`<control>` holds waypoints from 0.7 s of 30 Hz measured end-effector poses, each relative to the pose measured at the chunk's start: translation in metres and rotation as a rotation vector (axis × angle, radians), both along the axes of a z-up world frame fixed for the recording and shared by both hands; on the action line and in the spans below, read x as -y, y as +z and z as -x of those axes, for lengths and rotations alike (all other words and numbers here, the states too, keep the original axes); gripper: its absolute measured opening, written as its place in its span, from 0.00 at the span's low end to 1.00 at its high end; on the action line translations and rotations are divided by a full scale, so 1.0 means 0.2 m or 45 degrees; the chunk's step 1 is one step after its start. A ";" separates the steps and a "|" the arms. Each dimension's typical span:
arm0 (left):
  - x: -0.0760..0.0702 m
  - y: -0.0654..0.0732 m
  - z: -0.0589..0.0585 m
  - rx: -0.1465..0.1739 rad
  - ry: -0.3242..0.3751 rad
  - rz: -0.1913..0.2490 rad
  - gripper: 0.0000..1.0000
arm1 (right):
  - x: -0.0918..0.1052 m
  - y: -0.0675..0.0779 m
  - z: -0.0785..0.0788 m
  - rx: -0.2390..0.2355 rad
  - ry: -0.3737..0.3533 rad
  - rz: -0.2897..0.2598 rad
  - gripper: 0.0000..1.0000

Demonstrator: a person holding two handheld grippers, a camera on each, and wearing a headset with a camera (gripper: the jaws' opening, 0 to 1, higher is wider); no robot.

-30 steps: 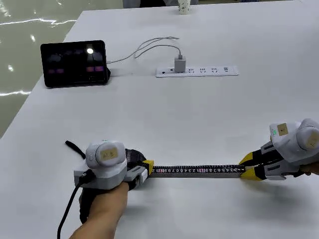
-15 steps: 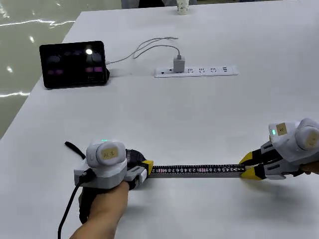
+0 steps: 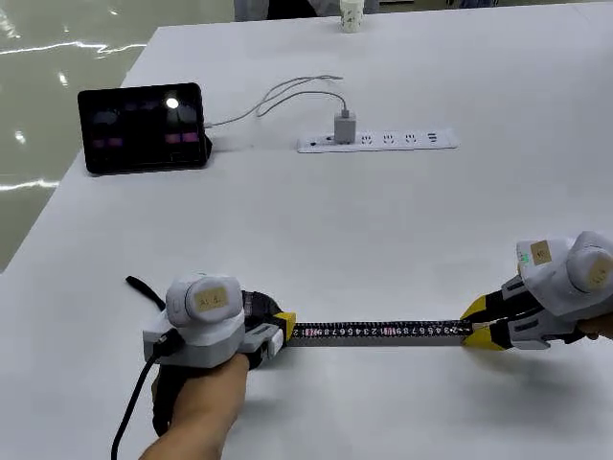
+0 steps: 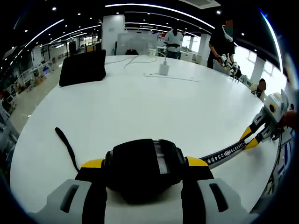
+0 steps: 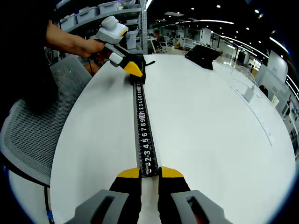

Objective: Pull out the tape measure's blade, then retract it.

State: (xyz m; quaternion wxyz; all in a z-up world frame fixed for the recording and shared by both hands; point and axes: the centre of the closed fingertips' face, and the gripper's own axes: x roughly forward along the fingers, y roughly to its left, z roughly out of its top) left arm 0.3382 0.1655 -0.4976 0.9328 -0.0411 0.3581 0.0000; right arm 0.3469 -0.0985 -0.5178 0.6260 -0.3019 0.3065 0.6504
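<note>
1. Clamping the tape measure's case (image 4: 142, 179) is what the left gripper (image 3: 276, 328) is doing. Its jaws are sitting wide apart and pressing on both sides of the case, pinning it to the table (image 3: 383, 220) so it isn't sliding when the blade gets tugged.
2. The right gripper (image 5: 149, 173) is pinching the blade's free end, with its jaws almost together and just the strip between them. It's sitting well apart from the case, so the blade (image 5: 141, 121) is lying stretched flat along the tabletop.
3. The case is looking like chunky black plastic with rounded corners, and a thin black strap (image 4: 65, 144) is trailing off beside it.
4. The blade is showing as a narrow dark band with pale printed numbers, running straight between the two grippers.
5. I'm guessing the pull-out is basically done and retracting is coming next. Easing it back slowly is looking wise.
</note>
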 end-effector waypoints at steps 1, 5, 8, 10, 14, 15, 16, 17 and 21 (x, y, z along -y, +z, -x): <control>0.00 0.00 0.00 0.000 0.000 0.001 0.59 | 0.00 0.00 0.00 -0.001 0.000 0.000 0.09; 0.00 0.00 0.00 0.000 0.000 0.003 0.59 | 0.00 0.00 0.00 0.000 0.005 0.003 0.09; 0.00 0.00 0.00 0.001 0.000 0.004 0.59 | 0.00 0.00 0.00 0.001 0.008 0.004 0.09; 0.00 0.00 0.00 0.001 -0.001 0.007 0.59 | 0.00 0.00 0.00 0.001 0.009 0.005 0.09; 0.00 0.00 0.00 0.003 -0.001 0.009 0.59 | 0.00 0.00 0.00 0.001 0.011 0.006 0.09; 0.00 0.00 0.00 0.003 0.000 0.010 0.59 | 0.00 0.00 0.00 0.001 0.011 0.007 0.09; 0.00 0.00 0.00 0.004 0.000 0.011 0.59 | 0.00 0.00 0.00 0.001 0.012 0.008 0.09; 0.00 0.00 0.00 0.005 0.000 0.012 0.59 | 0.00 0.00 0.00 0.002 0.013 0.009 0.09; 0.00 0.00 0.00 0.003 -0.004 0.015 0.59 | 0.00 0.00 0.01 0.003 0.018 0.010 0.09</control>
